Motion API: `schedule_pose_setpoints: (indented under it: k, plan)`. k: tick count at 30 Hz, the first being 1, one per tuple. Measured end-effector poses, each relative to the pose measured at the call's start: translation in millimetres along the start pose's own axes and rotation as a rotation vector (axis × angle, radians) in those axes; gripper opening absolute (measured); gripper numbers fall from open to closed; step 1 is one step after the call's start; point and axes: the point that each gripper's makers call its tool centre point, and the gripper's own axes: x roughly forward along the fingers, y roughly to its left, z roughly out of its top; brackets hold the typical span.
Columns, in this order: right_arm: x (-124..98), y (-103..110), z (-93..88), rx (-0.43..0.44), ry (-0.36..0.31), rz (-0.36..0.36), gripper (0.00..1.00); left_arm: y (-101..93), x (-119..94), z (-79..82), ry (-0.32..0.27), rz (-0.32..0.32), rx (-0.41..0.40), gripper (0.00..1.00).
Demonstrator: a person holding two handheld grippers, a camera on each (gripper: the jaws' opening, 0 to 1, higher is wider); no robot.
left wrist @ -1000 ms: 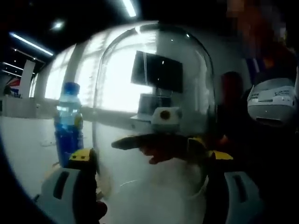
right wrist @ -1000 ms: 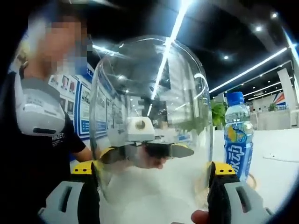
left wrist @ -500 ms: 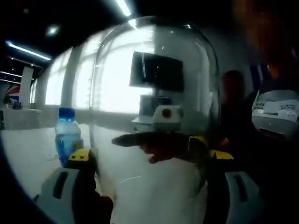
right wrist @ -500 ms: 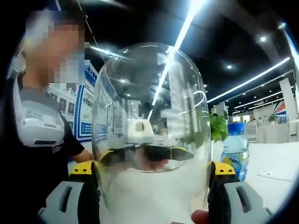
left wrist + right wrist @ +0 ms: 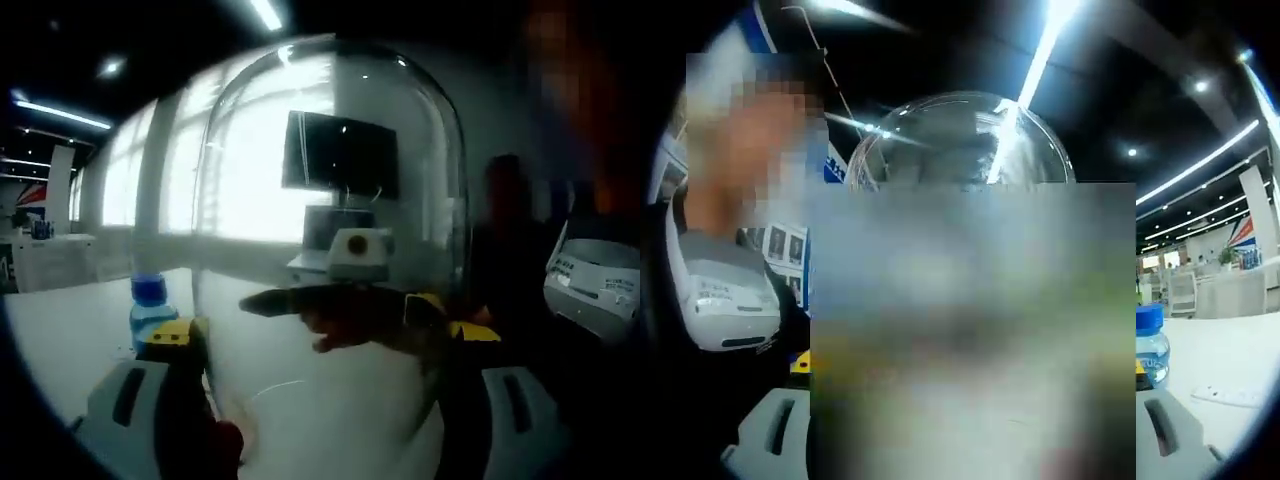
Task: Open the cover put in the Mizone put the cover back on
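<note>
Glass dome cover (image 5: 330,200) has gone up since a second ago, so the Mizone bottle (image 5: 150,305) sits lower in both views; bottle stands on the white surface (image 5: 70,340), outside the cover; left hand-held gripper (image 5: 320,400) and right hand-held gripper (image 5: 970,420) each clamp the dome's sides.

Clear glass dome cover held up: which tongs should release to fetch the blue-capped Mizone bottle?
Left, probably: the blue-capped Mizone bottle stands just beside one jaw of the left tongs, which flank the clear glass dome cover. Blur hides the grip of the right tongs.
</note>
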Motion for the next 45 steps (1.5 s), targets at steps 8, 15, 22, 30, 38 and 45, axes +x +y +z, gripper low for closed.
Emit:
schedule_pose_setpoints:
  k: [8, 15, 22, 30, 38, 45]
  plan:
    - [12, -4, 29.9, -0.006, 0.005, 0.027, 0.90, 5.1, -3, 32.2, 0.020, 0.029, 0.018, 0.85]
    - [22, -15, 62.5, 0.017, -0.037, 0.053, 0.90, 16.0, -3, 65.3, 0.008, 0.061, 0.006, 0.85]
    - [30, -31, 85.0, 0.000, -0.050, 0.053, 0.90, 33.3, 1, 86.2, 0.002, 0.060, 0.021, 0.85]
    - [36, -52, 96.8, -0.004, -0.054, 0.051, 0.90, 51.9, 5, 99.2, 0.007, 0.060, 0.034, 0.85]
    - [40, -72, 120.3, -0.018, -0.073, 0.040, 0.90, 72.6, 10, 116.6, -0.036, 0.051, 0.028, 0.85]
    - [45, -94, 120.3, -0.019, -0.074, 0.029, 0.90, 95.5, 16, 117.7, -0.064, 0.045, 0.015, 0.85]
